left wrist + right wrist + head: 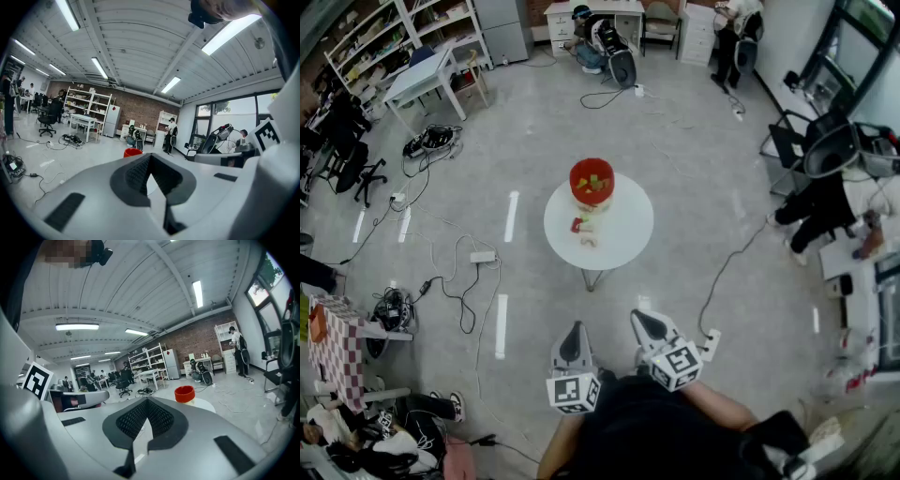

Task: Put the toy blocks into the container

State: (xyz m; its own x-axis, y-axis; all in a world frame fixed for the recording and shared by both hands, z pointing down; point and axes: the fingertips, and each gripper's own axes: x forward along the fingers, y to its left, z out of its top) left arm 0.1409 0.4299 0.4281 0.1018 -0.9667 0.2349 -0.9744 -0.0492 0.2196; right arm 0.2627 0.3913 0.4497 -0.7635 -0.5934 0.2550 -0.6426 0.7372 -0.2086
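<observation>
A red container (592, 180) with several coloured blocks in it stands at the far edge of a small round white table (623, 230). A red block (577, 225) and a pale block (589, 240) lie on the tabletop just in front of it. My left gripper (574, 331) and right gripper (640, 320) are held close to my body, well short of the table, both shut and with nothing in them. The left gripper view shows the container (132, 152) beyond the closed left gripper (149, 161). The right gripper view has the container (184, 393) past the closed right gripper (146, 402).
Cables and a power strip (482, 256) trail over the floor left of the table. A person (818, 202) stands at the right by a desk, another sits at the back (592, 42). A checkered table (339, 349) is at the near left.
</observation>
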